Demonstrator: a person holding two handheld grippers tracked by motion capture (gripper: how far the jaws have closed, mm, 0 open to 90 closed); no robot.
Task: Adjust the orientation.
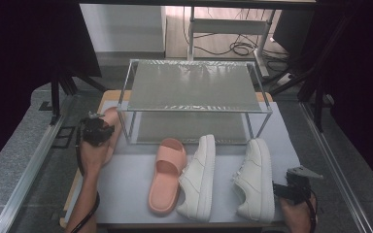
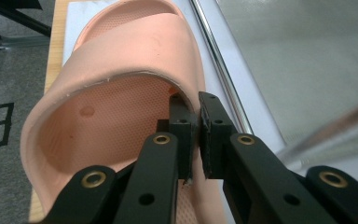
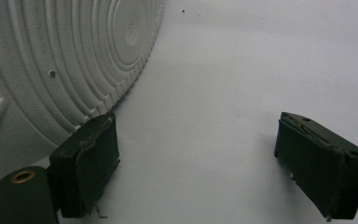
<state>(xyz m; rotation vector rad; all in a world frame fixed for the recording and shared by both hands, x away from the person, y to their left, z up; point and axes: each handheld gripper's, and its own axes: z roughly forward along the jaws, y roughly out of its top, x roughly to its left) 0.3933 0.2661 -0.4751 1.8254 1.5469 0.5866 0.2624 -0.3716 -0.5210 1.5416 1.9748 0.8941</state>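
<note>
At the near right corner of the white mat (image 1: 126, 179), the right gripper (image 1: 294, 189) rested low with its jaws set wide apart and nothing between them. In the right gripper view its left pad (image 3: 91, 158) stood just beside the ribbed sole of the right white sneaker (image 3: 51, 60), which lay tipped on its side; bare mat lay ahead of the jaws and to their right.

Toward the near middle lay a second white sneaker (image 1: 199, 177) and, touching its left side, a pink slide (image 1: 165, 174). Open mat remained left of that slide.

Farther back at the mat's left edge, the left gripper (image 1: 97, 131) was clamped on the other pink slide (image 2: 121, 70). In the left gripper view its jaws pinched the strap's right edge, one pad inside the strap and one outside. That slide sat just beside the front left leg of the two-tier shoe rack (image 1: 194, 87), whose shelves stood bare across the far half of the table.
</note>
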